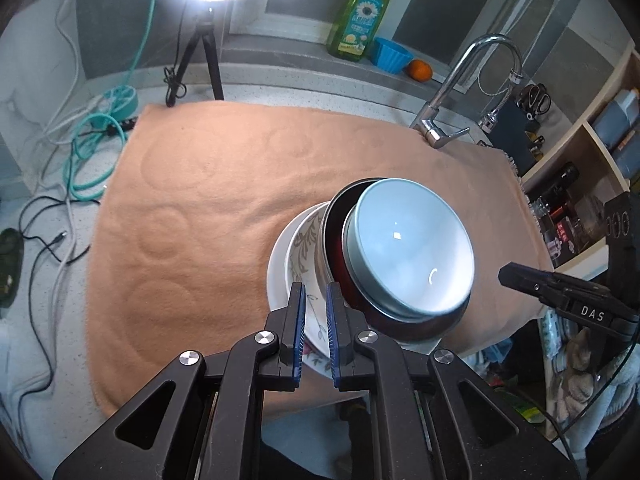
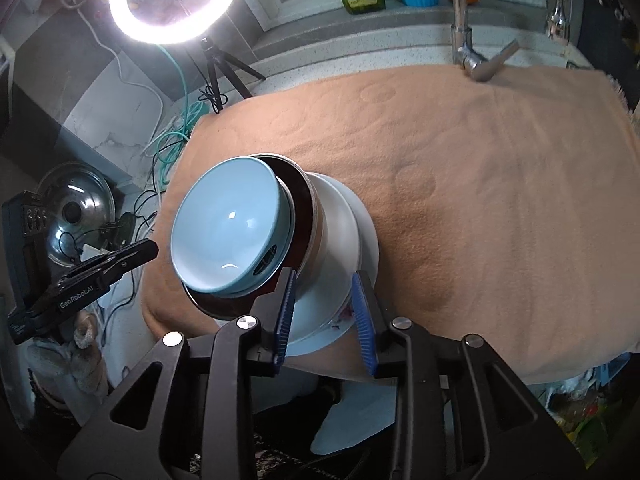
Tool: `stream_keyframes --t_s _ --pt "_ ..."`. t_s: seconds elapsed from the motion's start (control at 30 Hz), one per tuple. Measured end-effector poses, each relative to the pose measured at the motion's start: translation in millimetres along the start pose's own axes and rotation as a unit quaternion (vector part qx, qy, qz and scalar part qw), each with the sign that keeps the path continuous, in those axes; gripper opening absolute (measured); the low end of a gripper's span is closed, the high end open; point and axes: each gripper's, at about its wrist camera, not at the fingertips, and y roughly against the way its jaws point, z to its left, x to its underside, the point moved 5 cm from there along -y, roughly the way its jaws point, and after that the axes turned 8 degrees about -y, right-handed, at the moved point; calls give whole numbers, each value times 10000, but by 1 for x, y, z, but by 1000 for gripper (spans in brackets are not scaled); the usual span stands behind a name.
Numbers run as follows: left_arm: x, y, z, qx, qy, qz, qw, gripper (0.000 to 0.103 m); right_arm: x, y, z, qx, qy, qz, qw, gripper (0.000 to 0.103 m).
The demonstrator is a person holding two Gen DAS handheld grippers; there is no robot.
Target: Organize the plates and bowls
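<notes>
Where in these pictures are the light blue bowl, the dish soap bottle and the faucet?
light blue bowl (image 1: 412, 248): left wrist view, inner surface.
dish soap bottle (image 1: 360, 20): left wrist view, front label.
faucet (image 1: 460, 76): left wrist view, rising neck.

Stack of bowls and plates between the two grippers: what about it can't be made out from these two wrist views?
- Dark bowl: the inside is hidden in both views by the light blue bowl nested in it.
- Floral plate: most of the pattern is covered, left view, by the bowls.
- White plate: underside out of sight, so contact with the towel is unclear.
- Right gripper: grip unclear; the fingers hide the contact.
</notes>
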Motion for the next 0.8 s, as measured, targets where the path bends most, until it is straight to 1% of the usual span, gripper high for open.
stream_keyframes --t_s 0.03,0.07,0.13,0.23,0.27,0.3,0.37,0.43,0.47,0.5,0.57,0.8 --pt "1 3 -2 -51 -19 -67 10000 10 2 4 1 51 61 -87 9999 30" --pt "2 7 -5 -113 -51 -148 9998 14 4 8 4 111 135 -192 9997 31" --pt "4 14 -9 -204 -89 -289 9993 17 8 15 8 181 209 -338 9990 44" --pt "7 25 -13 -300 -112 -464 9984 21 12 28 15 315 330 -638 9969 51" --pt "7 27 -14 -340 -124 -505 9981 26 13 31 16 348 359 -700 9963 52" --pt "8 30 -15 -399 -145 -558 9975 31 15 35 19 387 389 -789 9954 57" --pt "9 37 -18 -521 -189 -689 9961 35 18 43 23 456 435 -1005 9929 68" --pt "9 42 -20 -557 -206 -793 9951 37 21 50 29 550 520 -1178 9902 73" --pt "9 44 -21 -550 -205 -850 9946 45 23 53 32 613 582 -1273 9883 77" --pt "9 47 -22 -526 -199 -915 9942 58 25 57 35 659 630 -1347 9867 79" --pt "9 50 -23 -499 -189 -1017 9934 68 27 63 41 698 698 -1509 9836 85" --pt "11 56 -30 -677 -357 -1078 9912 68 27 76 51 728 724 -1845 9775 92"
